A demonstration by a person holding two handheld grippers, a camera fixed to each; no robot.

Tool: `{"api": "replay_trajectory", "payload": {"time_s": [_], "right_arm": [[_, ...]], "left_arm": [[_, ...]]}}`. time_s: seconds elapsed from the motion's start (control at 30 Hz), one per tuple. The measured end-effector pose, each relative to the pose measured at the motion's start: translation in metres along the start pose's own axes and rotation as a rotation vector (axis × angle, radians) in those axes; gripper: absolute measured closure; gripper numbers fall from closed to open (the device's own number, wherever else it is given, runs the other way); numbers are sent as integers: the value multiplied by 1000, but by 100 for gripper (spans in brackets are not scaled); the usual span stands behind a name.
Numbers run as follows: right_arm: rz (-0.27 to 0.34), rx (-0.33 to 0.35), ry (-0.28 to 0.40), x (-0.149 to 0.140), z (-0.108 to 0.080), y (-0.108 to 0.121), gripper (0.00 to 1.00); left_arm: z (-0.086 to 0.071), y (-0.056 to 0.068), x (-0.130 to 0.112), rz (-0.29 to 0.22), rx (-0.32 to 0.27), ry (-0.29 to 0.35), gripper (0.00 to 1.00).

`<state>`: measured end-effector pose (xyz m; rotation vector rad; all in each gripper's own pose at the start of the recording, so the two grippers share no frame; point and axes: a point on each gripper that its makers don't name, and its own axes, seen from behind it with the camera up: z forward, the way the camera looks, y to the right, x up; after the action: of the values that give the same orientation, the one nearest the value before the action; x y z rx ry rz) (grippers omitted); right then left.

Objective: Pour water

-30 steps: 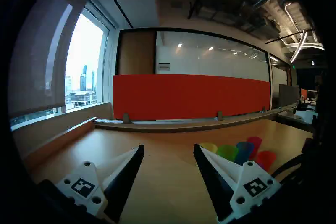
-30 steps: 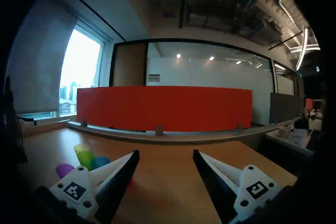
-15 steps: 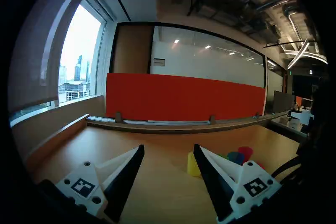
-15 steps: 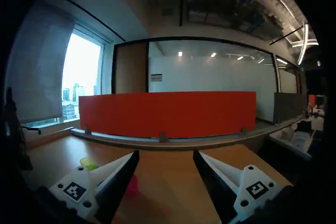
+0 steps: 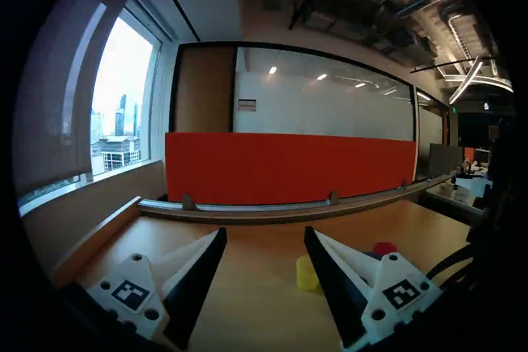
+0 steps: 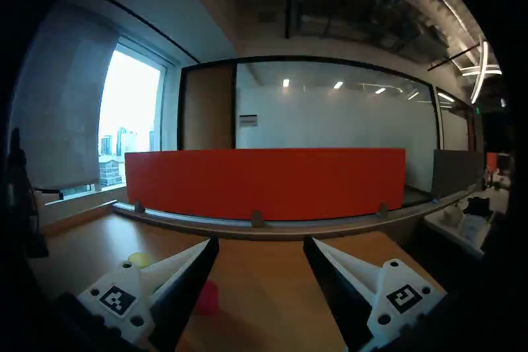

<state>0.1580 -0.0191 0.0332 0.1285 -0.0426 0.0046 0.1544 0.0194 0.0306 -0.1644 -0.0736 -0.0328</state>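
Hovering low over the bench [image 5: 259, 316], both grippers empty.

Left gripper [image 5: 264, 240]: released, jaws wide apart, nothing between them. The yellow cup [image 5: 306, 273] stands on the bench just beyond, partly hidden by the finger on the right of the left gripper view. The red cup [image 5: 384, 247] is farther off on that side.

Right gripper [image 6: 261, 241]: also released, jaws apart, nothing in them. The pink cup [image 6: 209, 297] peeks out beside the finger on the left of the right gripper view, and the top of the yellow cup [image 6: 140, 259] shows past that same finger.

Cups look upright as far as seen. An orange divider [image 5: 290, 167] runs along the bench's back edge, with a window [image 5: 119, 121] to the side.

Progress, as a judgement: the very start. No cup is grasped, nothing is tilted, no pour has begun. Can't tell which cup holds water, since they are too small and partly hidden. Left to do: close on a source cup, lift it, carry it over a second cup, tip it, set it back.
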Motion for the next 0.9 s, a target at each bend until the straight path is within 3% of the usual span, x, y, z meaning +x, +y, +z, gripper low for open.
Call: {"api": "replay_trajectory", "payload": {"time_s": [0.43,0.7,0.9], "right_arm": [[33,136,-14,9,0,-25,1],[-4,275,-12,10,-2,-45,1],[1,380,-38,7,-7,-65,1]], "left_arm": [[7,15,4,-11,-99,-36,13],[4,45,7,10,-259,-31,13],[4,62,7,-16,-346,-28,13]]}}
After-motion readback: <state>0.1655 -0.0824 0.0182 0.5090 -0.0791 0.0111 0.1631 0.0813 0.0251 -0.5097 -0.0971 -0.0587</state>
